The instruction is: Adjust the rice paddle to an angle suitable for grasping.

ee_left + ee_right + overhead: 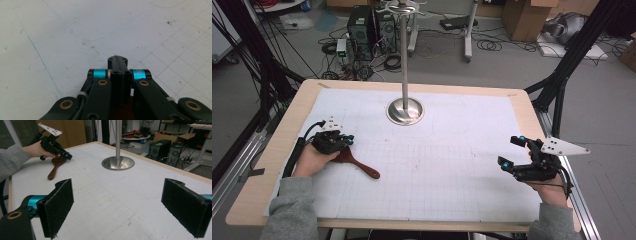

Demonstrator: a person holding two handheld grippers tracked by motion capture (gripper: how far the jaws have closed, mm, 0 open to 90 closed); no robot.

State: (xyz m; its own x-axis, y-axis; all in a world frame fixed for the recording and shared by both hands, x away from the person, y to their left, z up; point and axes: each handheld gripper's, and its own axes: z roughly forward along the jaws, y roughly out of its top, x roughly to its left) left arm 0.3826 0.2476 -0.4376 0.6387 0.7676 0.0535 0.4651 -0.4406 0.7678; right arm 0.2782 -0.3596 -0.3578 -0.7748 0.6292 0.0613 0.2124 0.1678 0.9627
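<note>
A dark brown wooden spatula lies on the white gridded mat at the left, its handle pointing toward the near right. My left gripper hovers over its broad end with the jaws pressed together and nothing between them. In the left gripper view the shut jaws point at bare mat, and a bit of brown wood shows beneath them. From the right gripper view the spatula sits just under the left gripper. My right gripper is held open at the mat's right side, pads wide apart and empty.
A tall metal pole on a round steel base stands at the back middle of the mat, also in the right gripper view. The wooden table rim frames the mat. Computer towers, cables and cardboard boxes sit on the floor beyond.
</note>
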